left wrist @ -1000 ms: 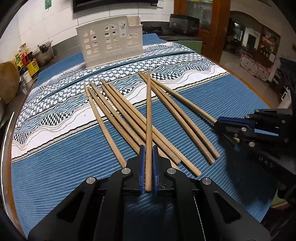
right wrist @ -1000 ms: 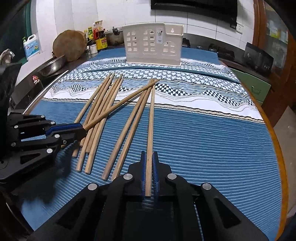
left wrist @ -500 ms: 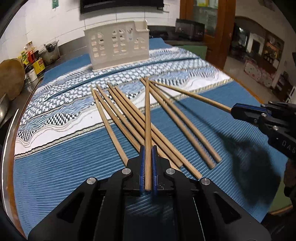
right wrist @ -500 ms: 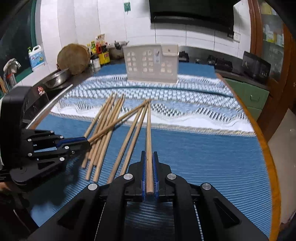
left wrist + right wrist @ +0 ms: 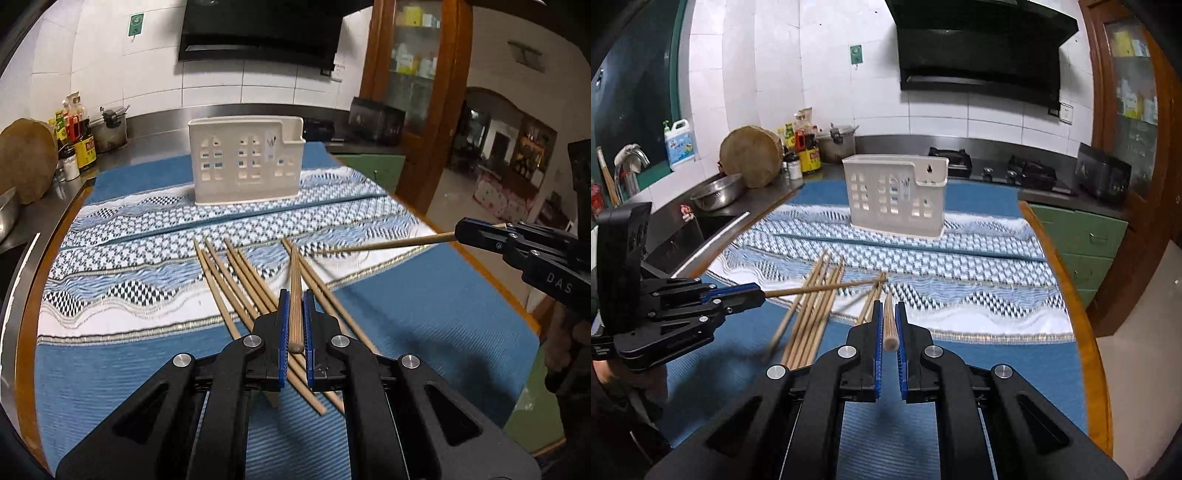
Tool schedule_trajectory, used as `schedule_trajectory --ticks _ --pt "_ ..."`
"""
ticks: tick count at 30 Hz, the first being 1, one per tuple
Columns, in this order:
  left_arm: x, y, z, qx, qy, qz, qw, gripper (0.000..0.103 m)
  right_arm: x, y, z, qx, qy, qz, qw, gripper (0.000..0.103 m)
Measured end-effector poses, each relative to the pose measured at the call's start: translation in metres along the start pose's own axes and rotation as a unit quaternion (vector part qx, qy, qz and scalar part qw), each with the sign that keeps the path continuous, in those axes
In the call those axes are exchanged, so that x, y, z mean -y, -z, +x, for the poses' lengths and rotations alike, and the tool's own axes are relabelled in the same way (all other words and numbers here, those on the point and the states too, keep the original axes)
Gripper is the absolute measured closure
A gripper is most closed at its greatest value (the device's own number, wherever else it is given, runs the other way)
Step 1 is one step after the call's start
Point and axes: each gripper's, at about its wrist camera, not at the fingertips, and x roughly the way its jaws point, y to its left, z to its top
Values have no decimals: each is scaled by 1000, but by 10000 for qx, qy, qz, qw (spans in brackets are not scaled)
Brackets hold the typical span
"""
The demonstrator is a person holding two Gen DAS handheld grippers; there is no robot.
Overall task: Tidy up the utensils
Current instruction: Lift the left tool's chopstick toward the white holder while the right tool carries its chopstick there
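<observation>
My left gripper is shut on a wooden chopstick and holds it lifted above the table. My right gripper is shut on another chopstick, also lifted; it shows at the right of the left wrist view. Several more chopsticks lie on the patterned cloth below; they also show in the right wrist view. A white slotted utensil holder stands upright at the far end of the cloth, also in the right wrist view.
The blue and white cloth covers a round wooden table with its edge at the right. A counter at the far left holds a chopping block, bottles, a steel bowl. A stove lies behind.
Both grippers have risen and tilted up, each lifting its chopstick off the pile. The holder now sits nearer the middle of both views.
</observation>
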Motion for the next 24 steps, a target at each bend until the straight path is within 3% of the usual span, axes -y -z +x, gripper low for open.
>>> schedule_trajectory --ticks 9,24 --pt "-26 -47 0 182 83 -191 9996 98 10 -70 -3 189 -339 -287 9988 96" --pt "-43 -166 -5 642 -240 156 9975 98 44 -187 20 334 -86 -589 9977 96"
